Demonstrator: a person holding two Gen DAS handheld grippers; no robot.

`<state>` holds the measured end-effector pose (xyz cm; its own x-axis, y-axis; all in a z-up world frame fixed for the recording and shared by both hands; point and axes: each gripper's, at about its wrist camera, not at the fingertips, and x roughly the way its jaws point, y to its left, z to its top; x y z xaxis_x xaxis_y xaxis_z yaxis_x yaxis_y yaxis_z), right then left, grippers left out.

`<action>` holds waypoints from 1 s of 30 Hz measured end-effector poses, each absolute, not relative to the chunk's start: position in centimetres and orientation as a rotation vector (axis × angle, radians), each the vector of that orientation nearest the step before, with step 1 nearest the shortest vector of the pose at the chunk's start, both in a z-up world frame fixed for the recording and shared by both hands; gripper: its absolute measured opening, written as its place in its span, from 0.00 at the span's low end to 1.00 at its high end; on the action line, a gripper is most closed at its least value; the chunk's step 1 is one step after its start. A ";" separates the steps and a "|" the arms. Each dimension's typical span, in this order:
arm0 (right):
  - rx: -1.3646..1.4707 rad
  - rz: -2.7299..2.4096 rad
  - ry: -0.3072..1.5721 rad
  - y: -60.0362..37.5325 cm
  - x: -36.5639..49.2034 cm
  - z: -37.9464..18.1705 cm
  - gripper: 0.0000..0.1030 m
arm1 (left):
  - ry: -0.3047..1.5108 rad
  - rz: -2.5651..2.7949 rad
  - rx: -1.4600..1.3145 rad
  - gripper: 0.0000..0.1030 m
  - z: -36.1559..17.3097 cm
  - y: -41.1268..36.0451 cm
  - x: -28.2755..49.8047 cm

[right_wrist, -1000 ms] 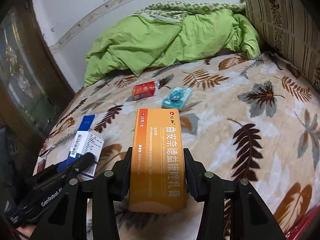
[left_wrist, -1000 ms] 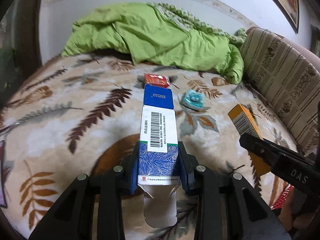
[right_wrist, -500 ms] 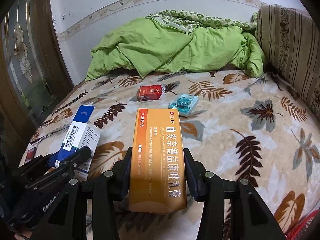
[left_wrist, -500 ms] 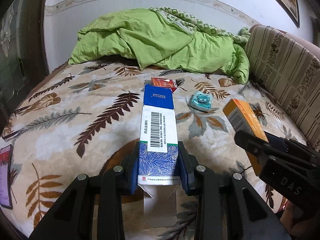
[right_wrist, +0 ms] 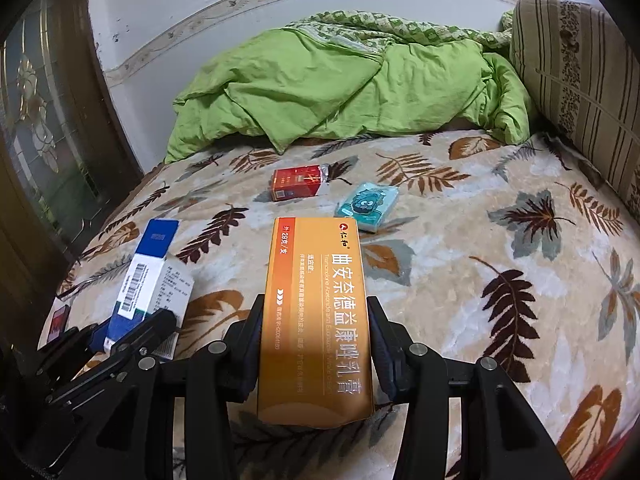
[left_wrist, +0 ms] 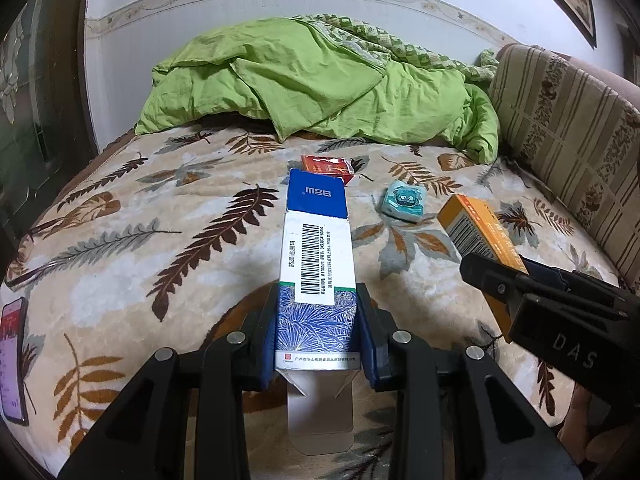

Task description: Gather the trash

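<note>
My left gripper (left_wrist: 318, 320) is shut on a long blue and white medicine box (left_wrist: 316, 256) with a barcode label; its near flap hangs open. My right gripper (right_wrist: 316, 332) is shut on an orange box (right_wrist: 318, 316) with white lettering. Both boxes are held above the leaf-patterned bed. The orange box (left_wrist: 478, 236) and right gripper also show at the right of the left wrist view; the blue box (right_wrist: 152, 280) shows at the left of the right wrist view. On the blanket beyond lie a red packet (right_wrist: 298, 182) and a teal tissue pack (right_wrist: 366, 202).
A crumpled green duvet (left_wrist: 320, 84) fills the far end of the bed. A striped cushion (left_wrist: 568, 128) lines the right side. A phone (left_wrist: 14, 356) lies at the bed's near left edge. A dark glazed door (right_wrist: 36, 128) stands at the left.
Both views have levelled and tilted up a little, so the wall and duvet show more fully. Both grips hold unchanged on their boxes.
</note>
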<state>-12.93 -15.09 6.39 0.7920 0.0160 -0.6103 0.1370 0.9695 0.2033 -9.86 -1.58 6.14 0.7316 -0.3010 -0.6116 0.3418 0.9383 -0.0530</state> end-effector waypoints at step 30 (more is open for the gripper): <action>0.268 -0.059 0.585 -15.1 -17.7 8.1 0.49 | 0.624 -0.388 0.095 0.31 7.2 -2.4 -12.4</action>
<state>-17.66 -15.14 8.09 0.8332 0.0206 -0.5525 0.1310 0.9635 0.2335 -12.36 -2.40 7.20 0.7424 -0.3249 -0.5859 0.3816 0.9239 -0.0288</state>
